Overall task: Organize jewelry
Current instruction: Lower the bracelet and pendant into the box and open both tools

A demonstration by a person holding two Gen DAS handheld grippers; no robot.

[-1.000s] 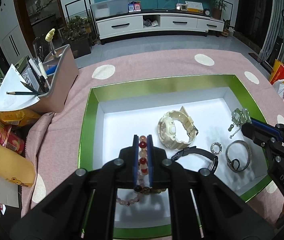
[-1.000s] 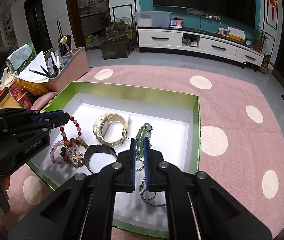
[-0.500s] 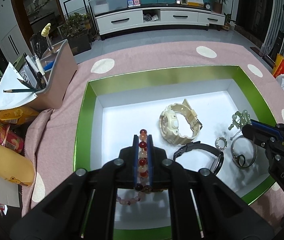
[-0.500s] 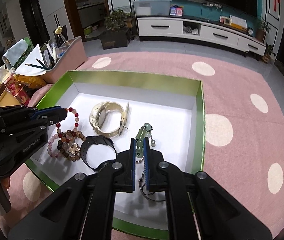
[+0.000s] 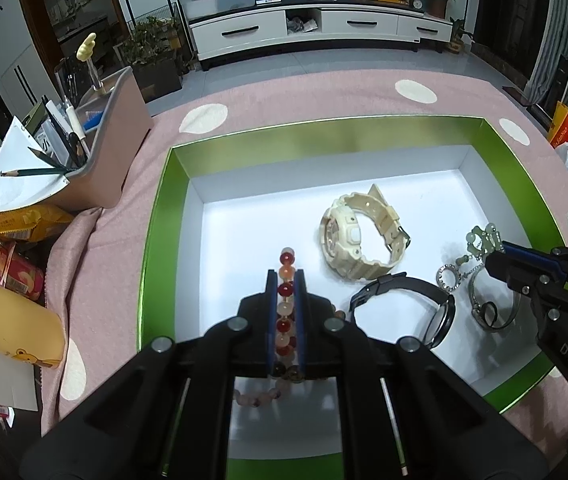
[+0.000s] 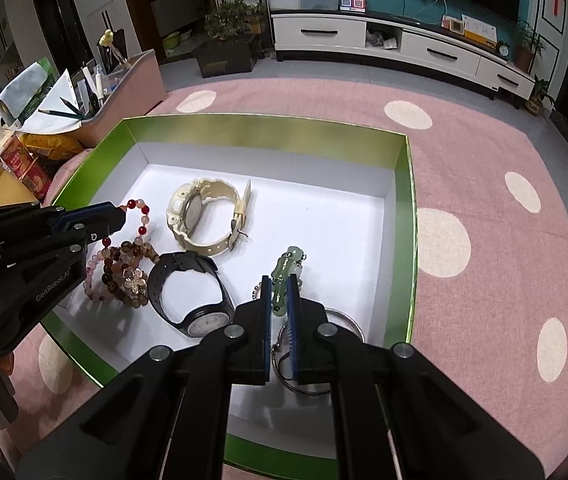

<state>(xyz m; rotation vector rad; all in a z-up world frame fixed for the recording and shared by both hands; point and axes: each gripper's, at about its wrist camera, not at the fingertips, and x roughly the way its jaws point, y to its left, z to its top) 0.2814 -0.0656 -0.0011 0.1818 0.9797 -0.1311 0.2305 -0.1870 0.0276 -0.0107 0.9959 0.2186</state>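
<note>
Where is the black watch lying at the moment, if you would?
The black watch lies in the green box, between the bead bracelets and silver bangle, just before the cream watch.

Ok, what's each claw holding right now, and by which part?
Left claw is shut on the red bead bracelet, gripping one stretch of its loop. Right claw is shut on the green jade charm, pinched at its lower end.

Bead bracelet, jade pendant, both clamped

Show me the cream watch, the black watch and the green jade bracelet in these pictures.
cream watch (image 5: 342, 236), left wrist view, on its case.
black watch (image 6: 208, 323), right wrist view, on its dial.
green jade bracelet (image 6: 284, 270), right wrist view, on the beads just ahead of the right gripper's fingers.
</note>
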